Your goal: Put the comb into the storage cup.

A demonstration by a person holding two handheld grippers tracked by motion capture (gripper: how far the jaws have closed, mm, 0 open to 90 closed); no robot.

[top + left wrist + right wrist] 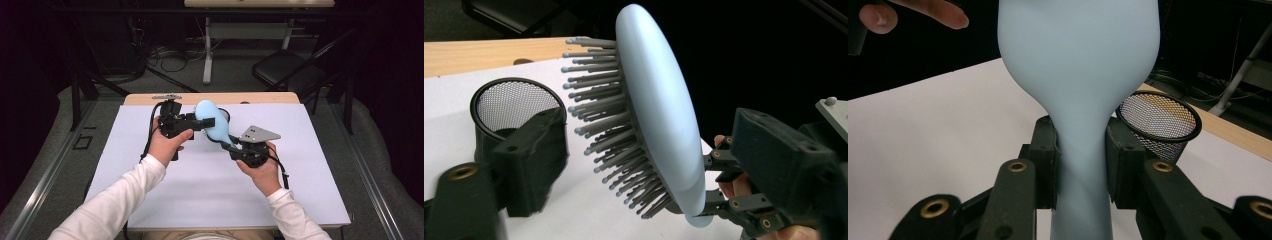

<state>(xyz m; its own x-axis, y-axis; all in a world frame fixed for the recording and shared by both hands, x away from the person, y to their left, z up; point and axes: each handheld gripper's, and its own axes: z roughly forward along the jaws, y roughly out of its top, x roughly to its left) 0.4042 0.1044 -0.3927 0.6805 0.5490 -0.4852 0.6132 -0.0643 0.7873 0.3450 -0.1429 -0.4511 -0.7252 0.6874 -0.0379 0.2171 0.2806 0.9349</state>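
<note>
1. At the left of the high view, the left gripper (207,122) is held above the white table sheet (200,200), its jaws pointing to the right towards the head of the hairbrush (212,125).
2. The left gripper's jaws reach the brush head at its near side. In the left gripper view one black jaw stands on the bristle side, low and left, and the brush head rises just beyond it. Whether the pads press on the head I cannot tell; the jaws stand partly apart.
3. The hairbrush (659,115) is raised off the sheet, tilted, its head up and away from the person and its handle slanting down to the right.
4. It is pale blue and smooth, an oval paddle with a rounded back. Rows of grey bristles (599,115) with small paler tips stand out from its flat face, turned towards the left in the left gripper view.
5. A black mesh cup (506,107) stands on the sheet behind the brush, near the table's far edge.
6. To the right, the right gripper (1081,160) clamps the narrow handle of the hairbrush (1078,65), one pad on each side, touching it.
7. That gripper sits just below and right of the brush head, its grey plate (257,134) on top.
</note>
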